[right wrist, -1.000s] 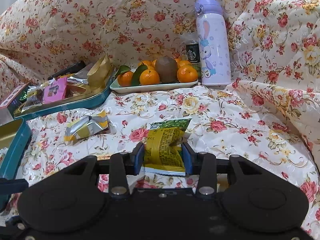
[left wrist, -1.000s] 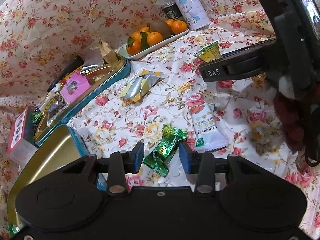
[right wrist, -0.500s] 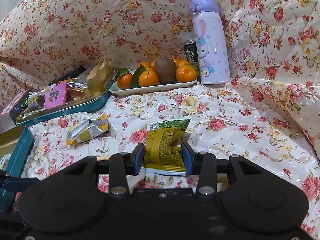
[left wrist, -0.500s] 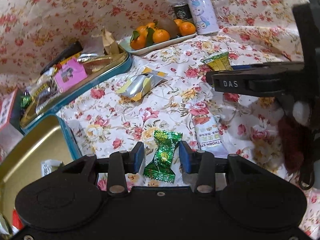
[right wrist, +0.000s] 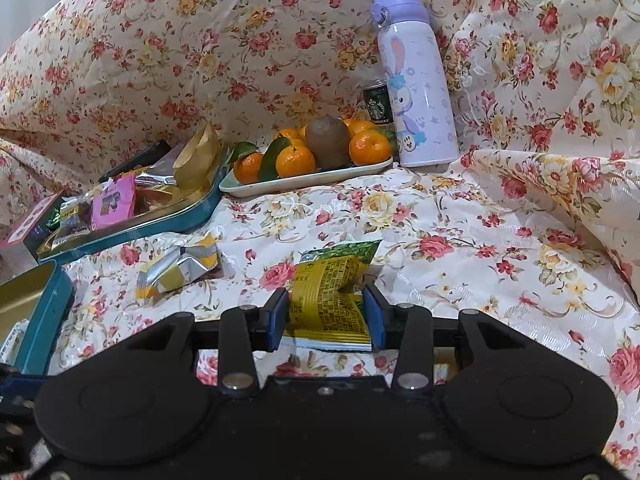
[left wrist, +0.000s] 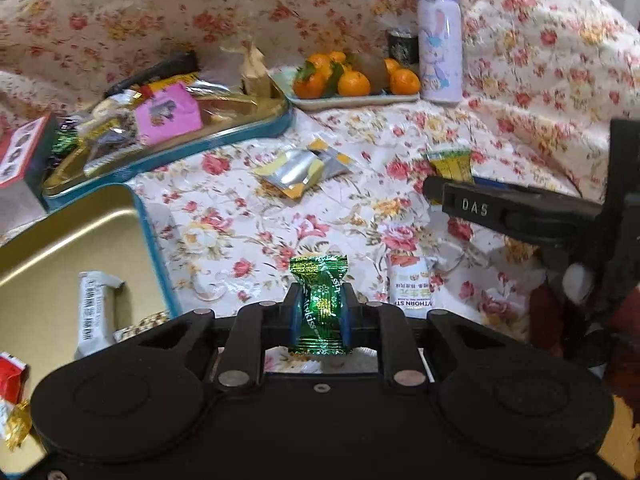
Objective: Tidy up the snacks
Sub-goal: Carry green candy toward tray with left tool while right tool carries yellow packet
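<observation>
Left gripper (left wrist: pixel 320 316) was clamped on the green foil candy (left wrist: pixel 320 304), pinched mid-wrapper, with the open gold-lined tin (left wrist: pixel 148 232) just off to its left. Right gripper (right wrist: pixel 326 316) was squeezing the yellow-green snack packet (right wrist: pixel 332 300). I'd say carry the candy well past the rim before letting go, since that foil looked slippery and might twist loose.
</observation>
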{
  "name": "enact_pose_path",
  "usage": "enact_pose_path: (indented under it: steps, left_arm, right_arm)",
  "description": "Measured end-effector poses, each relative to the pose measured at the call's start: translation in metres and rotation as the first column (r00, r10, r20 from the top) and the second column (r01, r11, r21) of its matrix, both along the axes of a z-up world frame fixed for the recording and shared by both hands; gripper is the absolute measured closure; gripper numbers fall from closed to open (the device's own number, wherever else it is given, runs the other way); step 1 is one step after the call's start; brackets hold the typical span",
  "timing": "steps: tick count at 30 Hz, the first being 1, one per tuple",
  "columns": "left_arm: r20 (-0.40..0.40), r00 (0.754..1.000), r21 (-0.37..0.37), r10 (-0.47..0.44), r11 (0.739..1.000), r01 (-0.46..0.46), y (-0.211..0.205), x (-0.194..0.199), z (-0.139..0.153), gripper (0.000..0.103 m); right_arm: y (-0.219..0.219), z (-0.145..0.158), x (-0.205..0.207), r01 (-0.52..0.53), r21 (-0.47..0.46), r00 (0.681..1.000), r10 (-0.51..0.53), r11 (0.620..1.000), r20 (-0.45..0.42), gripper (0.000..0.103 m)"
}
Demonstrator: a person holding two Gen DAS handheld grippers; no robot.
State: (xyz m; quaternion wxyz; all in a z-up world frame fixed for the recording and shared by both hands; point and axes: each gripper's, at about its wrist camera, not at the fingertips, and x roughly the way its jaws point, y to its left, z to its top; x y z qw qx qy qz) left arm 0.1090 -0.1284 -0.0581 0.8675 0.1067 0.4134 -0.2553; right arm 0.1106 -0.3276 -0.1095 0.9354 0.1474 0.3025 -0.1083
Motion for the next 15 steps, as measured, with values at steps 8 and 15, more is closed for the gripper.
enact_pose_path:
  steps: [8, 15]
  left_arm:
    - [0.019, 0.996, -0.039, 0.091, 0.995, -0.09, 0.033, -0.008, 0.026, 0.078]
    - [0.026, 0.983, -0.077, 0.184, 0.98, -0.182, 0.078, -0.012, 0.041, 0.078]
  right_arm:
    - [0.0, 0.0, 0.0, 0.004, 0.005, 1.0, -0.004, 1.0, 0.003, 0.06]
    - [0.001, 0.0, 0.0, 0.002, -0.009, 1.0, -0.002, 1.0, -0.003, 0.061]
